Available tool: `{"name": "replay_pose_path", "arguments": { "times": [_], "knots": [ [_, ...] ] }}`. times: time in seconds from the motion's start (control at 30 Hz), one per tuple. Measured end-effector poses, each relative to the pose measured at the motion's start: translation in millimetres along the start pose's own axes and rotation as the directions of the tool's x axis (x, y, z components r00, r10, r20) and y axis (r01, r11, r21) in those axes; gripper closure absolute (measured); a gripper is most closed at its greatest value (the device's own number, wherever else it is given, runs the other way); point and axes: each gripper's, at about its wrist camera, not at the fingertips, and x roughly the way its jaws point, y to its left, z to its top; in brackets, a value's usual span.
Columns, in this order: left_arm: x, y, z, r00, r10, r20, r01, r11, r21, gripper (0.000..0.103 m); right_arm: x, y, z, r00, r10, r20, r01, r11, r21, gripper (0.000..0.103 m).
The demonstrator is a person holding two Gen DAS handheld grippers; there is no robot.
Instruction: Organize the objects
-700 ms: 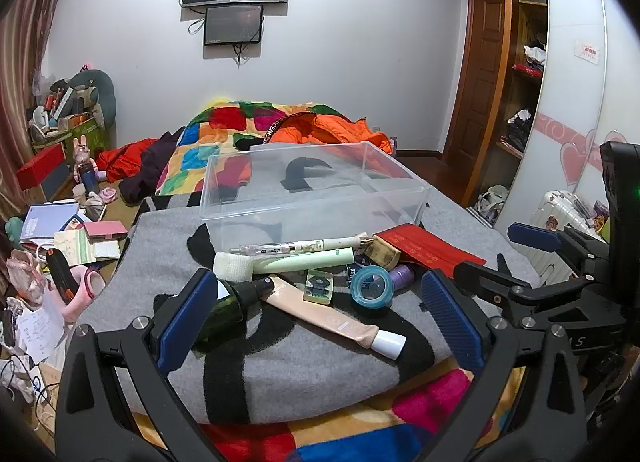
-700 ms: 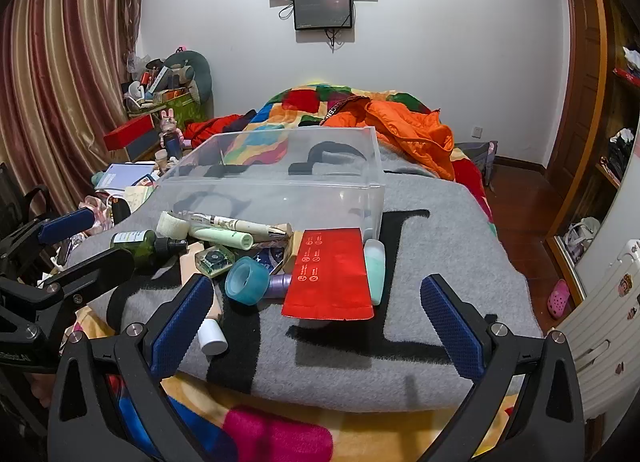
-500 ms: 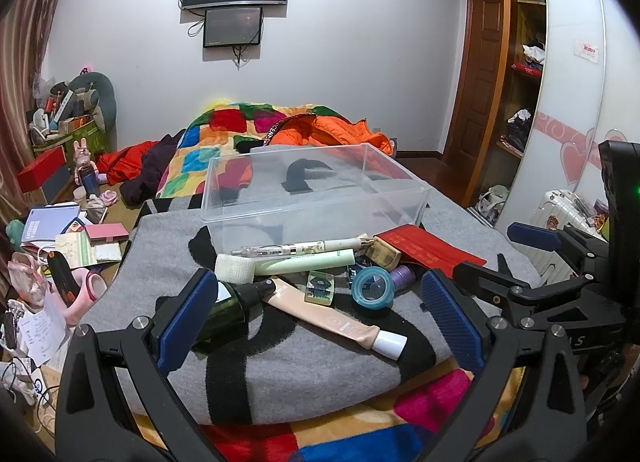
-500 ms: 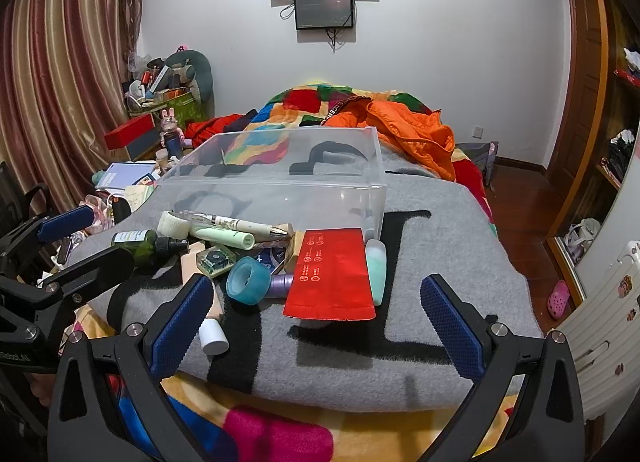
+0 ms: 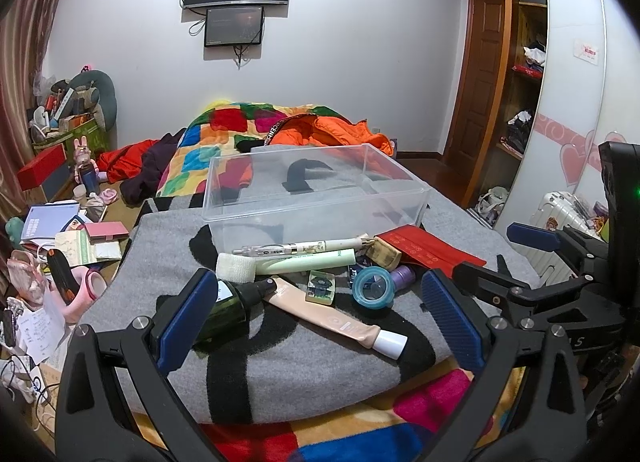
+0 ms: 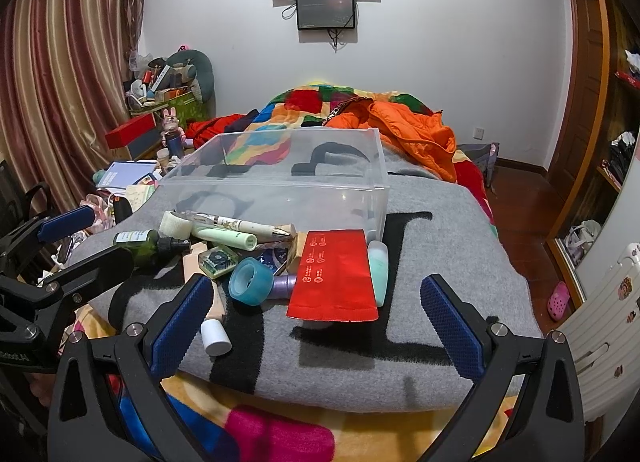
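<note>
A: Step? Pre-grasp. Left gripper (image 5: 316,314) and right gripper (image 6: 316,314) both released, nothing between the jaws.
B: Objects?
A: Piled on the bed just in front of the clear bin (image 5: 316,190), bin empty. Red packet (image 6: 334,274) nearest its right corner.
B: Next?
A: Probably descend on one item, clench, drop in bin.

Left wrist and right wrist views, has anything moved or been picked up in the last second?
Nothing was taken or released. Both views have crept slightly closer to the pile. The left gripper and right gripper stay wide open and empty, the clear bin still holds nothing, and the items lie as before.
</note>
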Motion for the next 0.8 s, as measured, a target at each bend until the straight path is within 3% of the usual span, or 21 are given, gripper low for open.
{"name": "replay_pose_path", "arguments": {
  "times": [0.8],
  "knots": [
    [13.1,15.4,-4.3,0.999,0.009,-0.031,-0.010,1.000,-0.026,0.000,9.5,-3.6,-0.3,1.000,0.002,-0.014,-0.002,1.000,0.015,0.000]
  ]
}}
